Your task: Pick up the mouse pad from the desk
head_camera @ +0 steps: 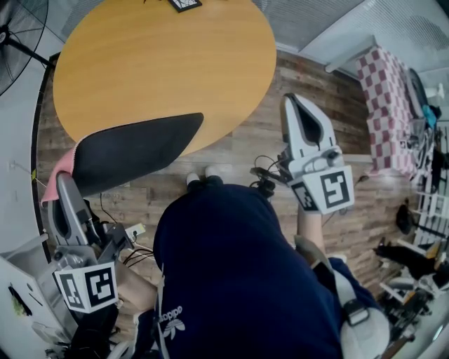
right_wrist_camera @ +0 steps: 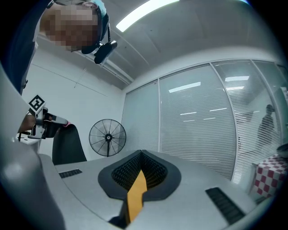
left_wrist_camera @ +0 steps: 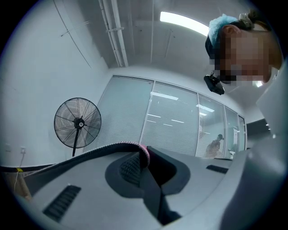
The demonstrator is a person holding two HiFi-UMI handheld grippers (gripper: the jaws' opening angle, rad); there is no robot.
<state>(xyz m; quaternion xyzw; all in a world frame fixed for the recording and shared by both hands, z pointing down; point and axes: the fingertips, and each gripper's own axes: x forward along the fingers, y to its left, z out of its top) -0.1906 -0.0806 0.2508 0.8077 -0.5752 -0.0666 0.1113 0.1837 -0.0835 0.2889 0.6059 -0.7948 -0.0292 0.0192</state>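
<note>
Left tongs: the left tongs [head_camera: 64,184] [left_wrist_camera: 143,155] are closed almost fully, clamped on one edge of the mouse pad [head_camera: 133,151] [left_wrist_camera: 112,145]; the pad's thin rim, pink at the pinch, sits between the tips.
Mouse pad: black on top and pink underneath. It sticks out from the left tongs' tips as a broad flap, towards the right tongs. In the right gripper view it [right_wrist_camera: 67,143] hangs in the air from the left tongs, with the wall behind it.
Right tongs: the right tongs [head_camera: 291,98] [right_wrist_camera: 141,153] have their tips together and grip nothing. Only a narrow orange sliver shows in the slit behind the tips.
Gap between tongs: the two are well apart, with the person's dark blue top [head_camera: 231,266] between them.
Tabletop: the round wooden tabletop [head_camera: 161,63] lies ahead of both tongs. In the head view the pad's far end overlaps its near rim. A small black-framed card [head_camera: 184,3] sits at its far edge.
Under the right tongs: plank floor [head_camera: 316,126], with loose cables [head_camera: 266,175] just beside the tongs' body.
Fan: a standing fan [left_wrist_camera: 77,122] [right_wrist_camera: 108,137] is beyond the left tongs' tips, near the wall.
Right of the right tongs: a red-and-white checked cloth [head_camera: 382,105] [right_wrist_camera: 270,179], well apart.
</note>
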